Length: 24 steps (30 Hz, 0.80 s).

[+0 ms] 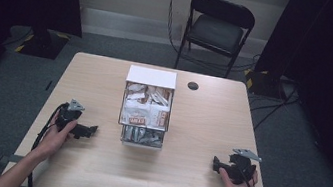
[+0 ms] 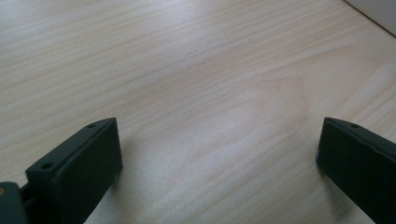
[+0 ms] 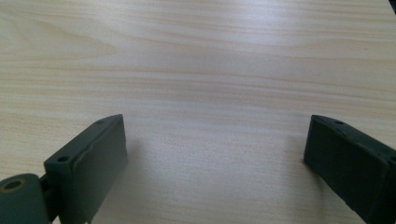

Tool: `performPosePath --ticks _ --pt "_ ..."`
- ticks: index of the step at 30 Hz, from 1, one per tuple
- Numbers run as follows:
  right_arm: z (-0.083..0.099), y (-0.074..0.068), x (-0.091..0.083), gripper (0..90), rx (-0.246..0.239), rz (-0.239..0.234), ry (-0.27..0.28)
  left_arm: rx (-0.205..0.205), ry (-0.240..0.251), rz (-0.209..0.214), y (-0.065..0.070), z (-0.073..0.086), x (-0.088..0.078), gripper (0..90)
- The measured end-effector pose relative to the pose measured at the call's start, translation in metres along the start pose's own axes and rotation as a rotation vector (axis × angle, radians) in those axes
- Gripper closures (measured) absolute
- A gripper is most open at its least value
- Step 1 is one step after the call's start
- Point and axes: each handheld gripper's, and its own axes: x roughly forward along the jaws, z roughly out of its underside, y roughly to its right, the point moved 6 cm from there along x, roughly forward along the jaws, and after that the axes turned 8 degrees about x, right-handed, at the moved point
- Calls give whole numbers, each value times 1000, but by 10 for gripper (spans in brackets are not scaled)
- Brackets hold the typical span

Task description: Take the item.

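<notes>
Box of packets [image 1: 145, 113] at frame centre on the worktop [image 1: 181, 177], long axis running up-frame. Left gripper [image 1: 89, 131] lower left, nearer (pointing toward it), empty and agape; right gripper [image 1: 216, 164] lower right, likewise wide and empty.

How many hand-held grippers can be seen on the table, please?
2. The left hand-held gripper rests left of the open box of packets, jaws apart. The right hand-held gripper rests near the table's right front corner, jaws apart too.

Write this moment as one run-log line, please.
left gripper: open, empty | right gripper: open, empty | box of packets: mid-table, untouched | both resting on table
</notes>
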Motion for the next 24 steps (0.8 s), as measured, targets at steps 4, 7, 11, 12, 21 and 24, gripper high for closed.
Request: performPosePath --ticks 4,7,11,12,21,24 --pt "0 0 0 56 0 1 1 -2 1 -1 0 0 0 0" --pt "0 -1 -1 77 -3 -5 -10 -3 2 0 0 0 0 0" --pt "0 -2 -4 146 -7 -20 -10 -3 1 0 0 0 0 0" --pt "0 -3 -5 147 -10 -28 -15 -1 0 1 0 0 0 0" --pt "-4 -7 -10 174 -9 -56 -6 -3 1 0 0 0 0 0" --pt "-6 -13 -16 205 -26 -95 7 -2 1 0 0 0 0 0"
